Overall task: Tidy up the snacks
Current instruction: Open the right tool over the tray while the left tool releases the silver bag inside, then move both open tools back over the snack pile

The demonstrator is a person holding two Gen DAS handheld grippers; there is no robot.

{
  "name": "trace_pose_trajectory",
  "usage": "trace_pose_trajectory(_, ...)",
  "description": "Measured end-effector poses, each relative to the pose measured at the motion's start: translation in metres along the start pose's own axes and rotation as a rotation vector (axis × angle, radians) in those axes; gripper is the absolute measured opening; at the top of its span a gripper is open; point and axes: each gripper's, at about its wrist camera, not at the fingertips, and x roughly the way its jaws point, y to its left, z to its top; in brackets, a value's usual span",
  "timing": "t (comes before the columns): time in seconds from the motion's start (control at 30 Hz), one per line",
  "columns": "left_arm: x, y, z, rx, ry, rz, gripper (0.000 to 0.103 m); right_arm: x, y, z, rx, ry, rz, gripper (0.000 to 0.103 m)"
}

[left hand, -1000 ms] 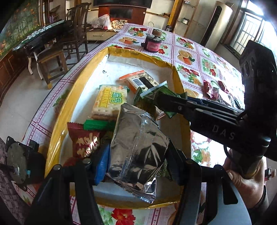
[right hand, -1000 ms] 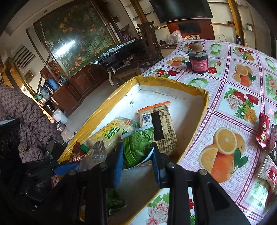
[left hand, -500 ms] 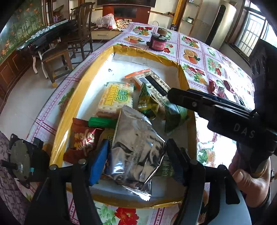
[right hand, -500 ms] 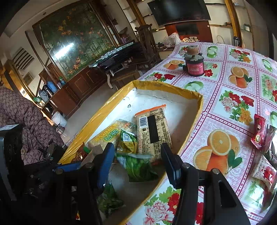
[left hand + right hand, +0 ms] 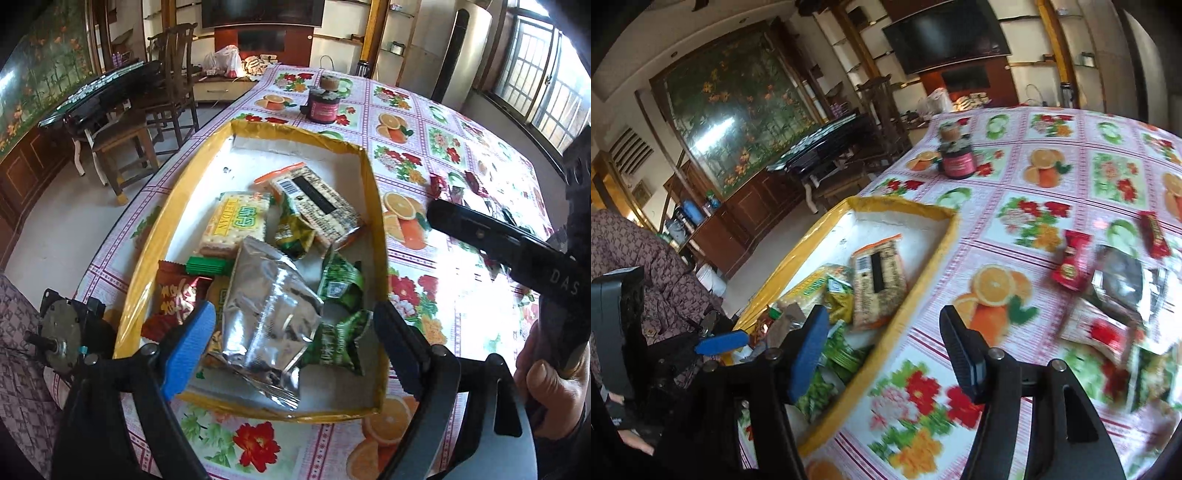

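I count three green packets (image 5: 339, 277), two cracker packs (image 5: 236, 225), one silver pouch (image 5: 269, 314), one jar (image 5: 325, 105), one tray (image 5: 376, 229).

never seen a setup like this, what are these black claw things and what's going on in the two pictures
A person holds a two-finger gripper in each hand; each carries a fisheye camera looking along its fingers. The left gripper hangs open over a yellow-rimmed tray of snacks, a silver packet lying loose between its fingers. The right gripper is open and empty, above the tray's edge and the flowered tablecloth, near a red packet outside the tray. Both grippers' jaws have just been opening.
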Motion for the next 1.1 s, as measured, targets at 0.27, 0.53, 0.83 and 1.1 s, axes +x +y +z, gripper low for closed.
trace_pose_trajectory(0.27, -0.005, -0.020, -0.001, 0.030, -0.006, -0.025, 0.089, -0.033, -0.038, -0.015, 0.071, -0.031, -0.061, 0.062)
trace_pose_trajectory(0.53, -0.009, -0.043, -0.005, 0.064, -0.003, -0.047, 0.089, -0.068, -0.069, -0.035, 0.114, -0.045, -0.127, 0.062)
trace_pose_trajectory(0.83, -0.006, -0.084, -0.013, 0.136, 0.024, -0.116, 0.090, -0.111, -0.099, -0.067, 0.142, -0.051, -0.251, 0.067)
trace_pose_trajectory(1.1, -0.004, -0.122, -0.021, 0.202, 0.044, -0.157, 0.090, -0.132, -0.126, -0.087, 0.193, -0.049, -0.311, 0.068)
